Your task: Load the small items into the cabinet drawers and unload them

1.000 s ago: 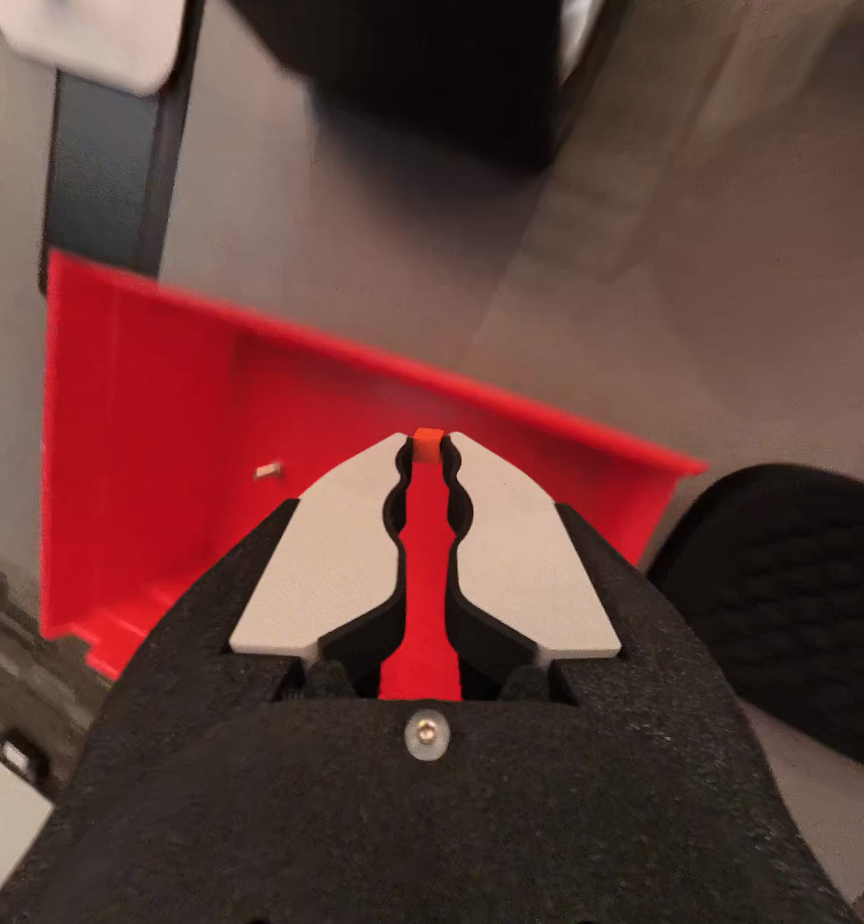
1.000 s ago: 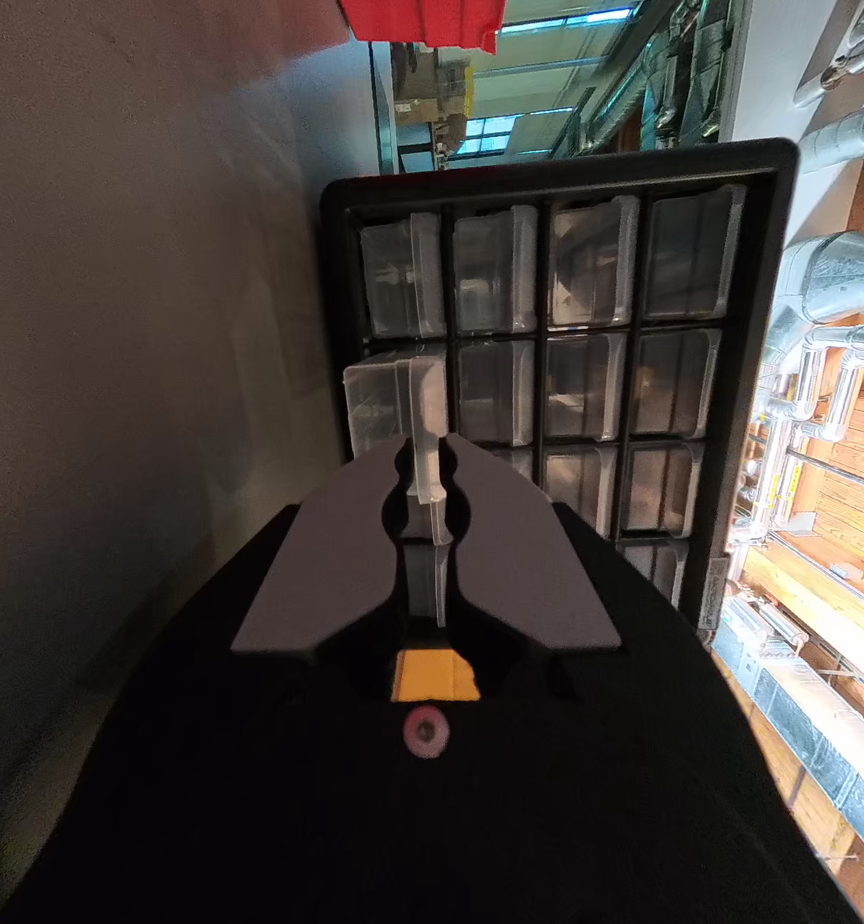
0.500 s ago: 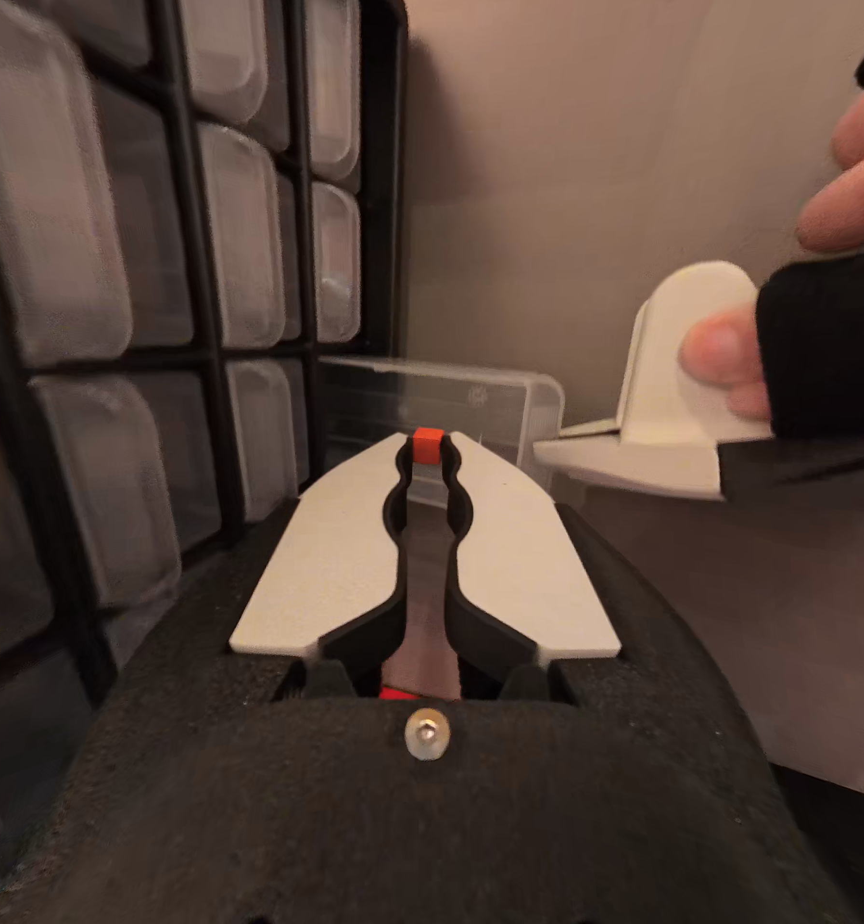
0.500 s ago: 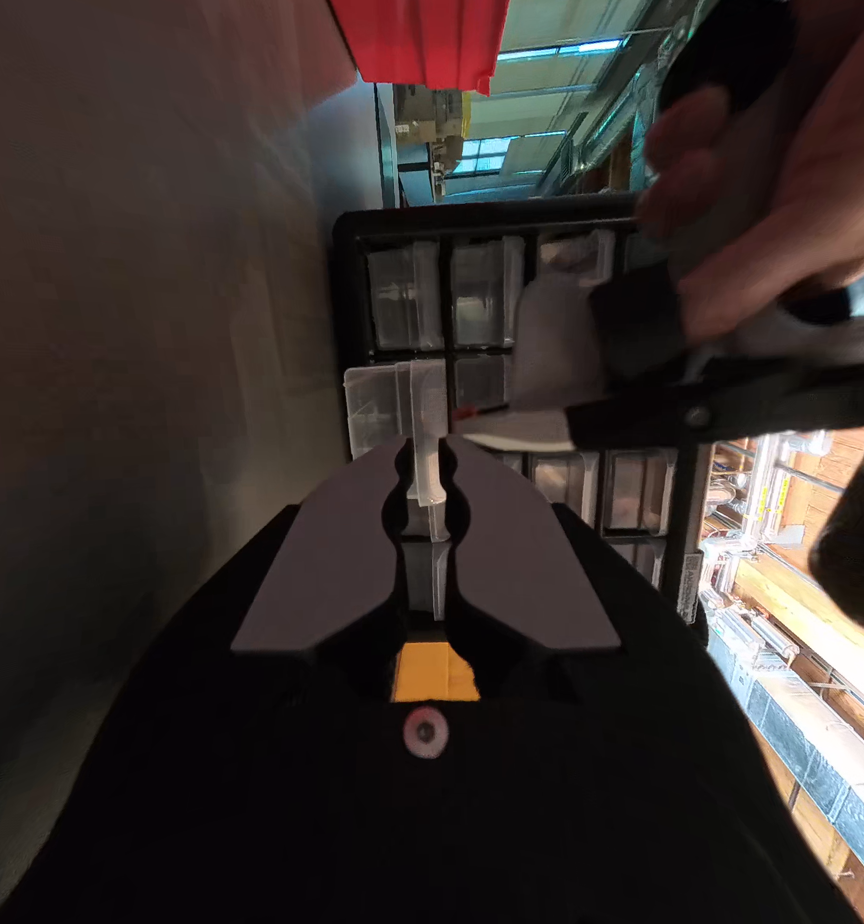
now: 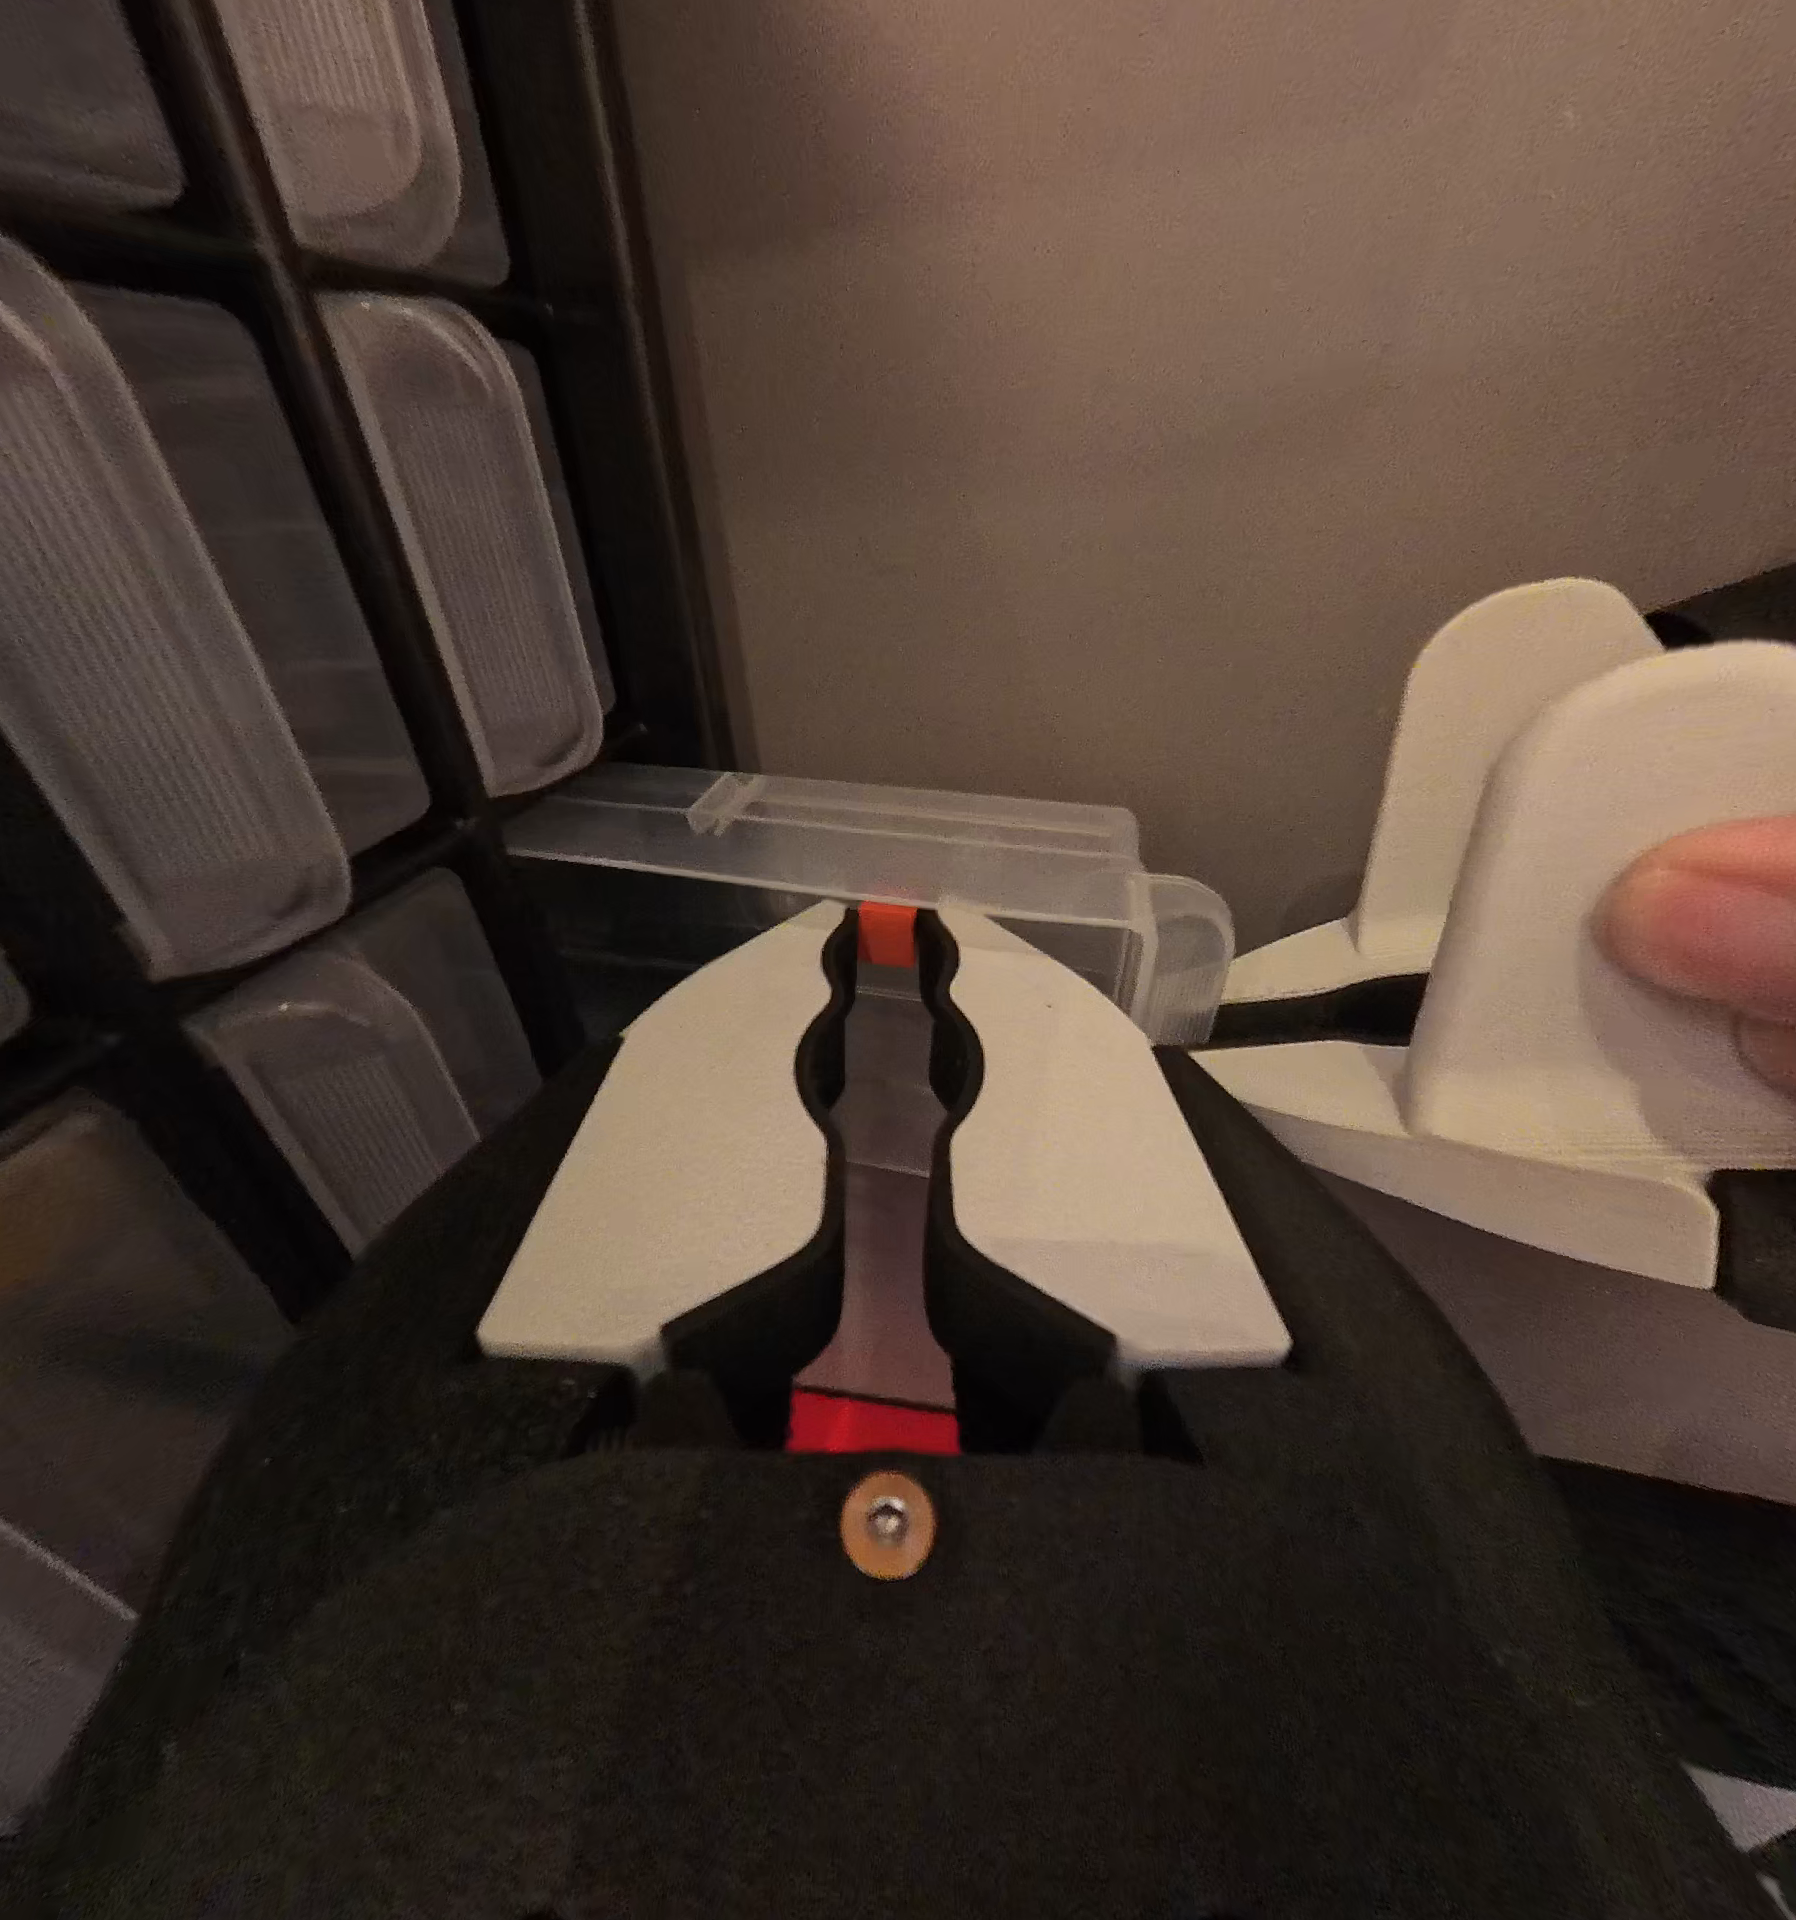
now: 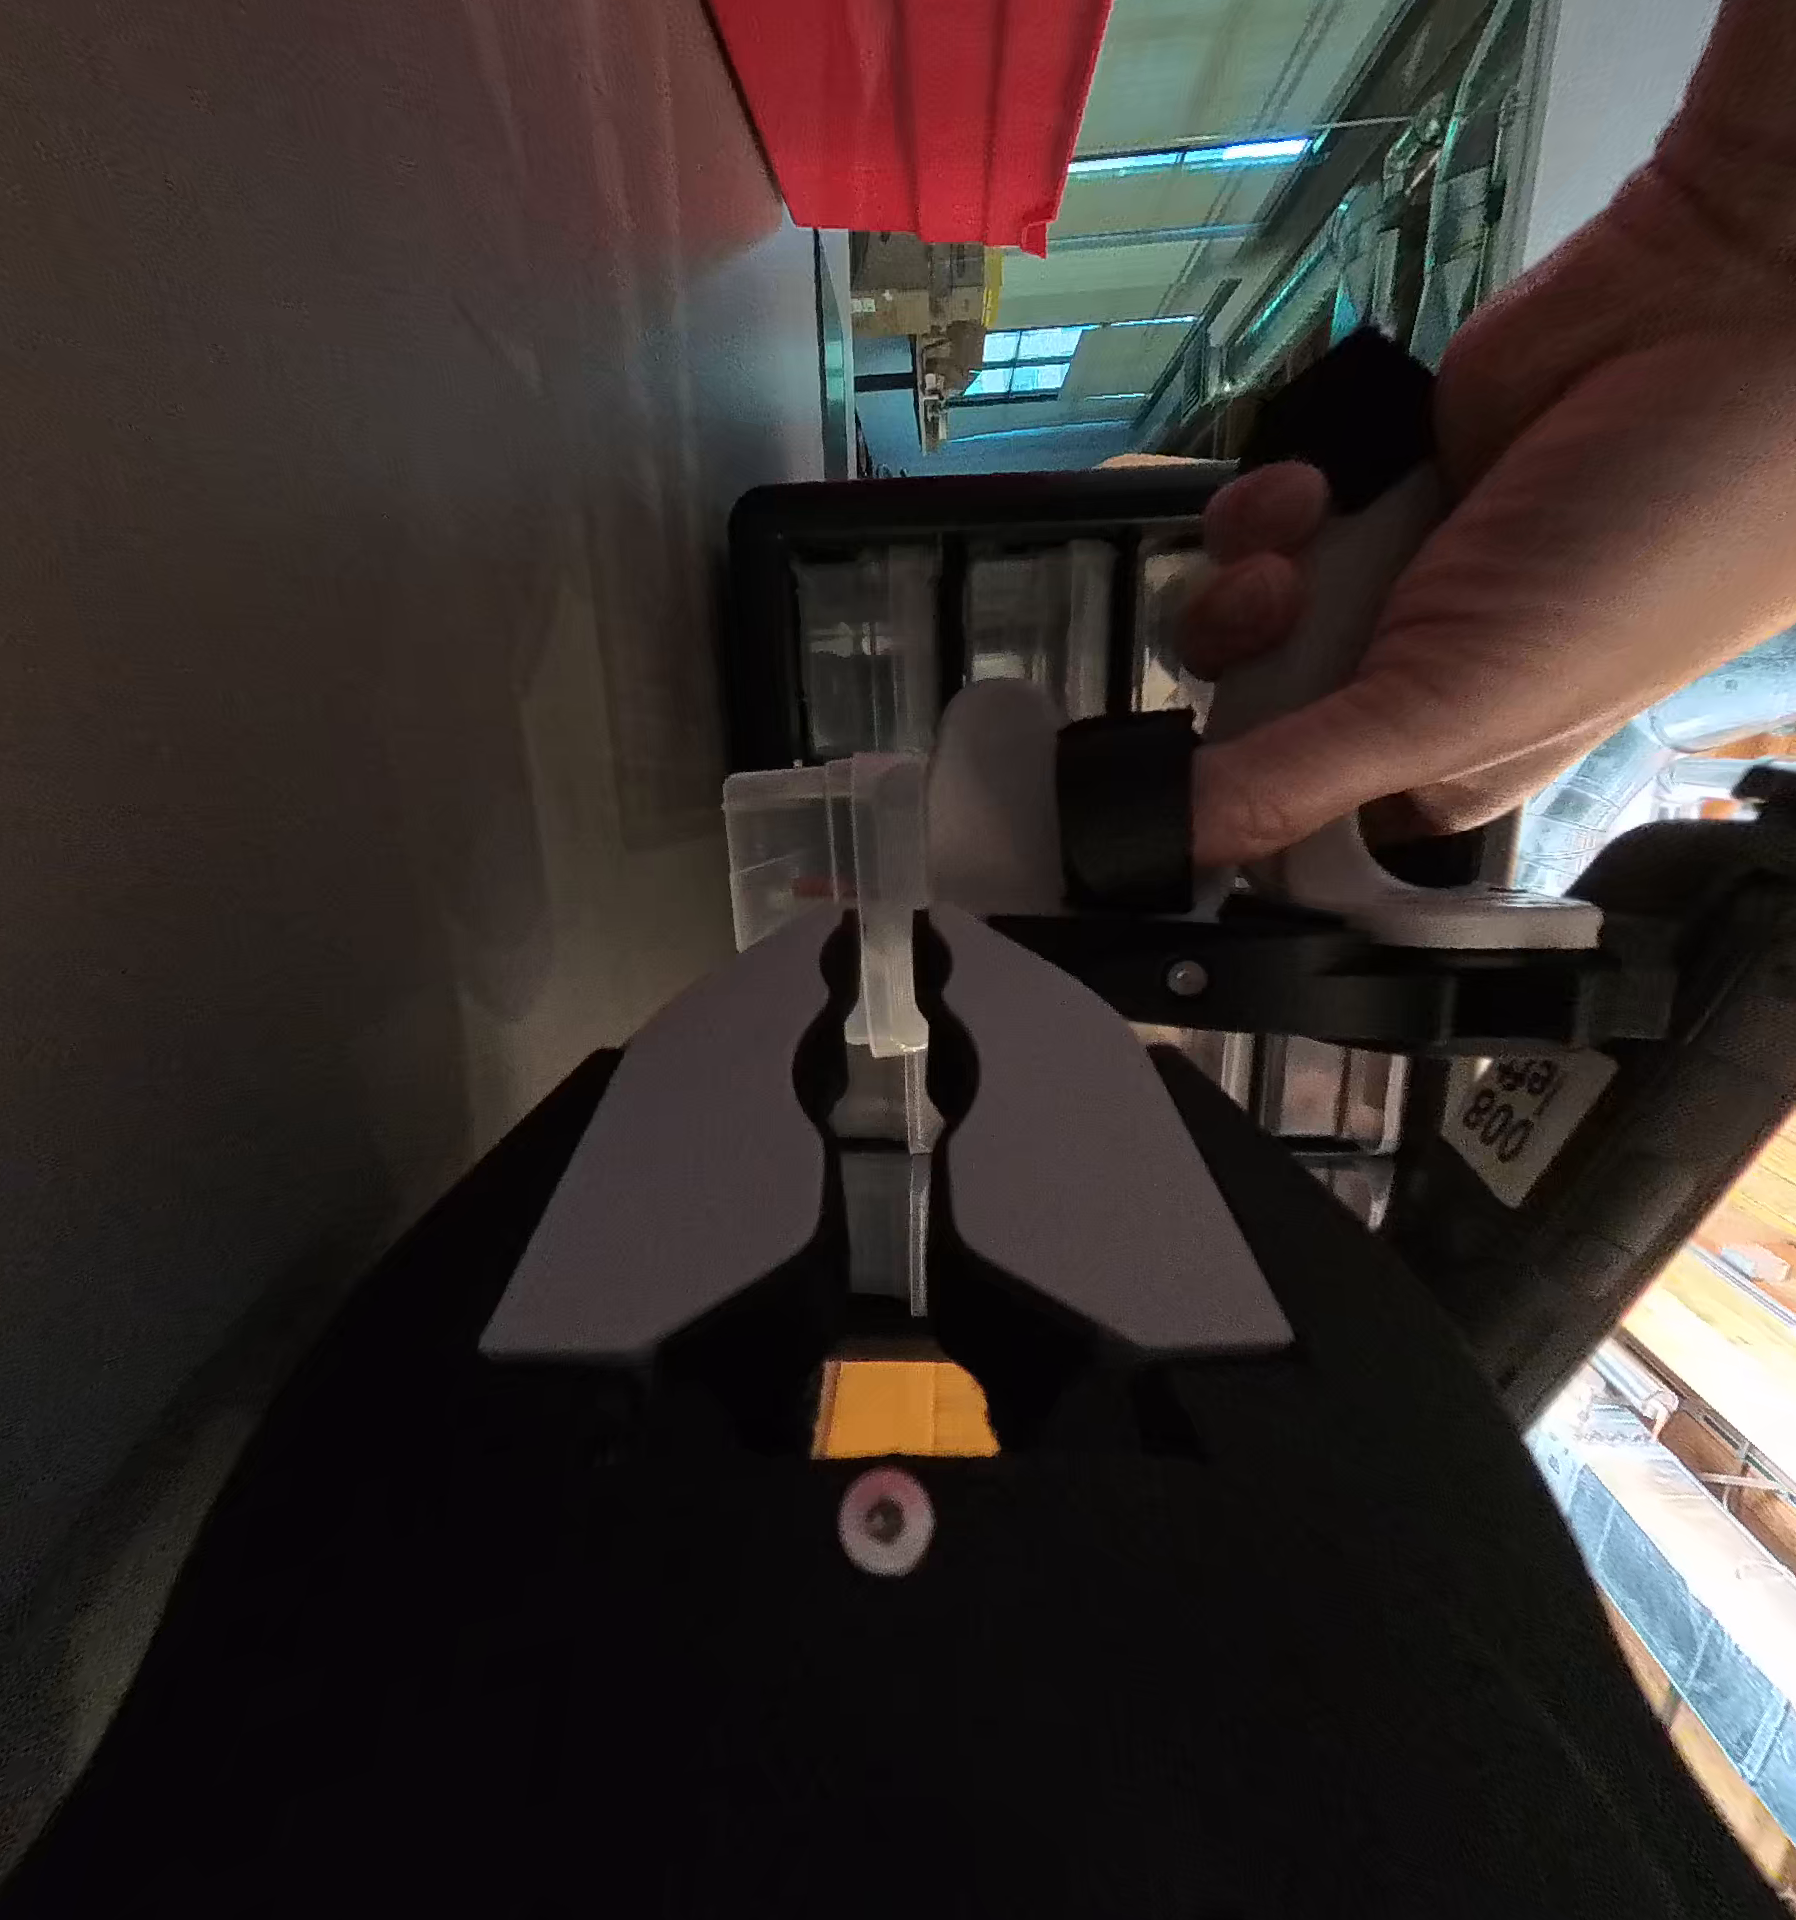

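Note:
The black cabinet [image 5: 603, 416] has rows of clear drawers. One clear drawer [image 5: 873, 847] is pulled out of it. My left gripper [image 5: 886, 916] is shut on a small orange block [image 5: 886, 935] and holds it at the open drawer's near rim. My right gripper [image 6: 883, 925] is shut on the drawer's clear handle [image 6: 878, 987]; it also shows at the right of the left wrist view [image 5: 1289, 987]. In the right wrist view the drawer [image 6: 780, 852] juts from the cabinet [image 6: 769, 520], and the left gripper [image 6: 987, 810], held by a hand [image 6: 1496, 644], reaches over it.
A red bin [image 6: 925, 104] sits on the table beyond the cabinet in the right wrist view. The grey table [image 5: 1185, 416] stretches past the drawer. The other drawers [image 5: 125, 623] are closed.
My left gripper has carried the orange block from over the red bin to the cabinet and up to the open drawer. My right gripper has stayed shut on the drawer handle.

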